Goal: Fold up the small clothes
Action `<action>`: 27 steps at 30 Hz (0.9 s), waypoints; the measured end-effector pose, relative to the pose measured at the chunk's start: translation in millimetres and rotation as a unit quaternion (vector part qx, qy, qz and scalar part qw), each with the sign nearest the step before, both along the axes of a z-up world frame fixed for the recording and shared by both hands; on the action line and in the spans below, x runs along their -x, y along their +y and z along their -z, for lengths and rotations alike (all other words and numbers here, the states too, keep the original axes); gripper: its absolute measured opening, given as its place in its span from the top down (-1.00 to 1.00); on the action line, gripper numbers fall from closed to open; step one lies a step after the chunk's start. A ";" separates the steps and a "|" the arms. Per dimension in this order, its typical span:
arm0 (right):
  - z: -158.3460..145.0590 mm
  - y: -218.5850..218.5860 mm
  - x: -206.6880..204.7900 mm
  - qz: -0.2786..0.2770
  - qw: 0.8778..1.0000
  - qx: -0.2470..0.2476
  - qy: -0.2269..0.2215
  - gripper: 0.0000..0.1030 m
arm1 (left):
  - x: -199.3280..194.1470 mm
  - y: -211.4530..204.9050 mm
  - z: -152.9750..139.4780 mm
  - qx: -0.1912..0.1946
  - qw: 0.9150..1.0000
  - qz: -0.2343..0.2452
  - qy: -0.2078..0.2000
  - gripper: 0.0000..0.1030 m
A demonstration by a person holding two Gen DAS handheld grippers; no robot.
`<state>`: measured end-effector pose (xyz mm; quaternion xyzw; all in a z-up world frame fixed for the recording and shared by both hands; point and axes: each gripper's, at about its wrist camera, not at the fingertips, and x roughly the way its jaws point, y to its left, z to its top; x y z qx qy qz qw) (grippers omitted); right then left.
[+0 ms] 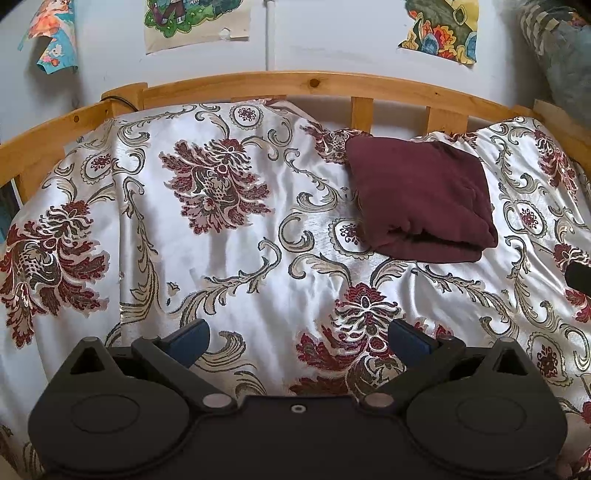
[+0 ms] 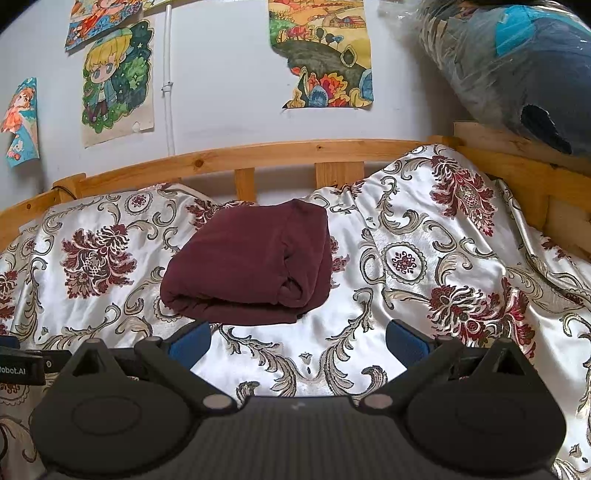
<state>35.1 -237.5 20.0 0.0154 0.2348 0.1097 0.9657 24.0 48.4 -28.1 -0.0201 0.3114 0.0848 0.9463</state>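
Presently on the bed: one maroon garment [image 1: 419, 197] [image 2: 251, 262], folded into a thick, roughly square bundle, its layered edge turned toward the near side. It lies on the satin bedspread [image 1: 236, 258] [image 2: 406, 302], white with dark red flowers and grey-gold scrollwork, toward the far side of the bed and close to the wooden bed rail [image 1: 314, 83] [image 2: 280, 153]. Nothing touches the garment.

Left gripper [image 1: 297, 338]: jaws spread wide, blue-padded fingers [image 1: 190, 338] well apart, nothing between them but bedspread. It hovers at the near side, with the garment ahead and to the right of it, well apart. A dark object at the right edge of this view is too cropped to identify.

Right gripper [image 2: 297, 338]: jaws likewise spread wide and empty, blue fingers [image 2: 408, 339] clear of the cloth. The garment's near edge sits just beyond and slightly left of the fingertips, not in contact. A black device with partial white lettering shows at the left edge of this view.

Surroundings: pale wall [image 1: 332, 37] [image 2: 229, 74] behind the rail, carrying colourful drawings [image 1: 195, 22] [image 2: 118, 79] on paper and a thin white pipe [image 1: 270, 35] [image 2: 168, 74] running vertically. At far right, a bundle wrapped in clear plastic [image 2: 517, 62] rests above the rail. Bedspread rumpled, rising in a fold toward the far right corner.
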 end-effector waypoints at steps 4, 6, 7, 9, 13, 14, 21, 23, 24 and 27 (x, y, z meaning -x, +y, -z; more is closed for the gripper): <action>0.8 1.3 -0.2 0.001 1.000 0.000 0.002 -1.00 | -0.3 0.0 0.0 0.000 1.000 0.000 0.001 -0.99; 1.5 1.9 -0.3 0.002 1.000 -0.002 0.004 -1.00 | -0.4 0.1 1.0 0.001 1.000 0.000 0.001 -0.99; 1.8 2.0 -0.5 0.003 1.000 -0.003 0.005 -1.00 | -0.2 0.0 1.1 0.001 1.000 0.001 0.001 -0.99; 2.5 2.1 -0.7 0.003 1.000 -0.004 0.008 -1.00 | -0.3 0.0 1.6 0.001 1.000 0.002 0.001 -0.99; 2.5 1.5 -0.6 0.003 1.000 -0.005 0.008 -1.00 | -0.5 0.2 2.1 0.001 1.000 0.003 0.002 -0.99; 2.2 1.4 -0.9 0.002 1.000 -0.006 0.008 -1.00 | -0.5 0.2 2.3 0.001 1.000 0.003 0.003 -0.99; 1.9 0.8 -1.9 -0.002 1.000 -0.006 0.009 -1.00 | -0.5 0.7 1.9 0.000 1.000 0.002 0.005 -0.99; 2.0 0.9 -2.0 -0.001 1.000 -0.006 0.010 -1.00 | -0.2 0.7 1.9 0.001 1.000 0.003 0.005 -0.99; 2.4 0.9 -1.8 -0.001 1.000 -0.005 0.011 -1.00 | -0.5 0.7 1.8 0.001 1.000 0.004 0.004 -0.99; 2.2 0.8 -2.3 -0.002 1.000 -0.005 0.012 -1.00 | -0.5 0.6 1.8 0.001 1.000 0.005 0.004 -0.99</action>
